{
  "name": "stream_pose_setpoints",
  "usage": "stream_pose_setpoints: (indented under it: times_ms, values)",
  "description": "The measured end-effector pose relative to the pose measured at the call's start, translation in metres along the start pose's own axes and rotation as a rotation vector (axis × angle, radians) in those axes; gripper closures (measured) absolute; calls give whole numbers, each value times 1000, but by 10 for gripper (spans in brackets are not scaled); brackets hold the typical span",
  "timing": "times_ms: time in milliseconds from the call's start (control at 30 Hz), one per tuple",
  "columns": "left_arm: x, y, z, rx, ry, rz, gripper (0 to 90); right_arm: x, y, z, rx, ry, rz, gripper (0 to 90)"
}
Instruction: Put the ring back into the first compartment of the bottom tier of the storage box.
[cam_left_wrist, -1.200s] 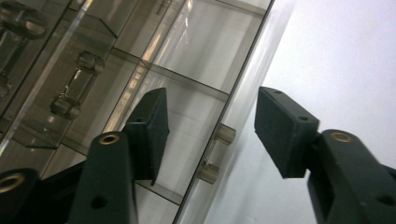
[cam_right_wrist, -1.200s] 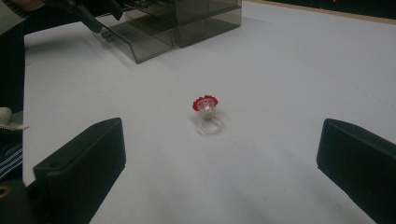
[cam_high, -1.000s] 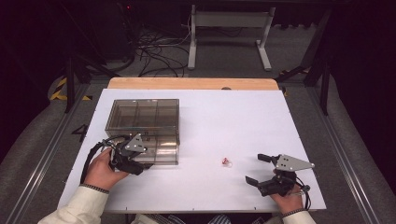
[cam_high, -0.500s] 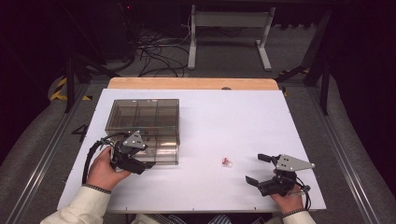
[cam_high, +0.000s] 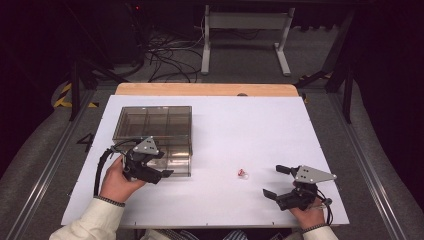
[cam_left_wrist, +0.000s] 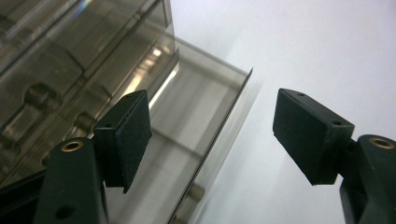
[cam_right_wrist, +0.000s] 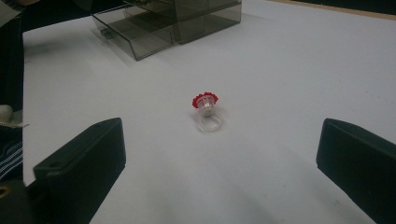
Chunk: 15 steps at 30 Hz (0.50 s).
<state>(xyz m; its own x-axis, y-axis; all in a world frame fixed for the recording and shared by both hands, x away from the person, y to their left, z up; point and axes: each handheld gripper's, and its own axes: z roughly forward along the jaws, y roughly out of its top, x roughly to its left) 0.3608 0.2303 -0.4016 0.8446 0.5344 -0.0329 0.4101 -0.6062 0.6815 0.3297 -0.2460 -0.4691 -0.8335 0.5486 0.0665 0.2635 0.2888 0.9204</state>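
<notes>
A smoky clear drawer box (cam_high: 152, 125) stands at the left of the white table (cam_high: 250, 125), with its near bottom drawer (cam_high: 175, 167) pulled out a little. My left gripper (cam_high: 164, 163) is at that drawer's front. In the left gripper view the drawer's thin front wall (cam_left_wrist: 219, 126) runs between the jaws of the left gripper (cam_left_wrist: 219, 135). The jaws have just been opening, and neither pad touches the wall. A small clear ring with a red top (cam_high: 242, 173) lies mid-table. My right gripper (cam_high: 274, 180) stands open just short of the ring (cam_right_wrist: 206, 105).
The box's divided upper compartments (cam_left_wrist: 56, 56) look empty. A wooden strip (cam_high: 205, 90) borders the table's far edge, with cables and a desk frame on the floor beyond. Bare white table lies to the right of the box and around the ring.
The left gripper's jaws stand a little wider apart at the drawer front than a second ago. The right gripper and the ring have not moved.
</notes>
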Motion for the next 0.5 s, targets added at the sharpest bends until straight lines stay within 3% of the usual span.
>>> stream_pose_setpoints:
  times_ms: [200, 500]
  values:
    - [-6, 11, 3, -55, -10, -9, 285, 0, 0, 0, -1, 0, -1, 20]
    - [-13, 21, 11, -93, -10, -2, 262, 0, 0, 0, 0, 2, -2, 20]
